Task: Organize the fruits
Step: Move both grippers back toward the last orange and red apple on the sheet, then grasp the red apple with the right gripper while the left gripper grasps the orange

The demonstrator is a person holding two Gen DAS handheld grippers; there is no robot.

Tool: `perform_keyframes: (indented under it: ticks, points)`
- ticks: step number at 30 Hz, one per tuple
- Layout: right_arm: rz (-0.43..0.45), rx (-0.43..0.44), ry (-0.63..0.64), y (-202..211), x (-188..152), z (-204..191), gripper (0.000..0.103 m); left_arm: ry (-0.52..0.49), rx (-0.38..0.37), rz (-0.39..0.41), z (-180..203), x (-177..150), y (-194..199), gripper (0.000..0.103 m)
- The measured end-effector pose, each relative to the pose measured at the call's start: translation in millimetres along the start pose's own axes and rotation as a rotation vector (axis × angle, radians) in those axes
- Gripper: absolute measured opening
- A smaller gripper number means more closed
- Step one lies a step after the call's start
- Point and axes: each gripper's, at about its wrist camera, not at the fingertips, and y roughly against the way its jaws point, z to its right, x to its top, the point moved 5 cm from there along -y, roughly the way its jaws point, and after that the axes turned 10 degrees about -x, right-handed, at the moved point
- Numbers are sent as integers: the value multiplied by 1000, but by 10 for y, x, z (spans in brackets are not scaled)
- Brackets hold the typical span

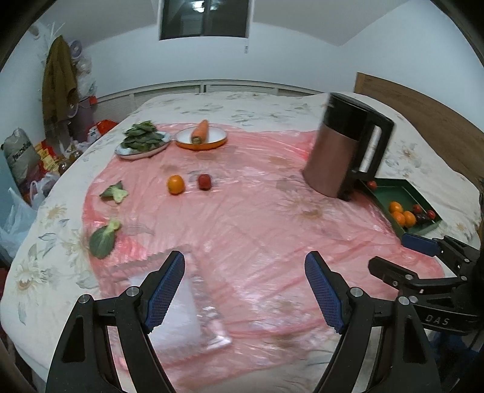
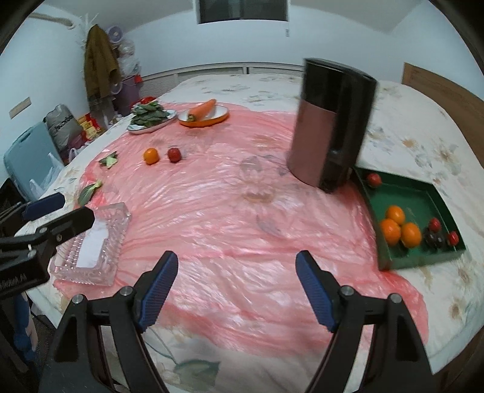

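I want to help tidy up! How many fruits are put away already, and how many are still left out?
Done: the green tray holds three oranges and a few small red and dark fruits. In hand: nothing; the left gripper and right gripper are both open and empty. Left: one orange and one red fruit sit loose on the pink sheet.

White walls (image 1: 121,45) — dark window (image 1: 204,18), floral bed (image 2: 408,121)
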Motion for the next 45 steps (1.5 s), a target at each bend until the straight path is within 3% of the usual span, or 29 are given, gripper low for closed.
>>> perform_keyframes:
  ticks: [6,16,28,34,37,42,45]
  points:
    - [24,74,67,-212,296,-351,103,36,62,-15,-588,210,-130,77]
    - [40,189,168,-962,908,-848,103,73,54,-109,-1246,518,-831,77]
    - [-1,335,334,-1976,1387,-1392,103,-15,35,-228,-1557,767,-1811,75]
    - [-17,384,397,-2296,1497,-1557,87,-101,28,-265,-1571,830,-2066,68]
    - [-19,399,420,-2394,1547,-1611,86,-131,23,-287,-1604,840,-2170,59]
    - [-30,422,448,-2502,1605,-1678,86,-171,25,-309,-1628,840,-2260,59]
    - [-41,433,472,-2562,1618,-1727,75,-195,22,-316,-1608,842,-2297,59]
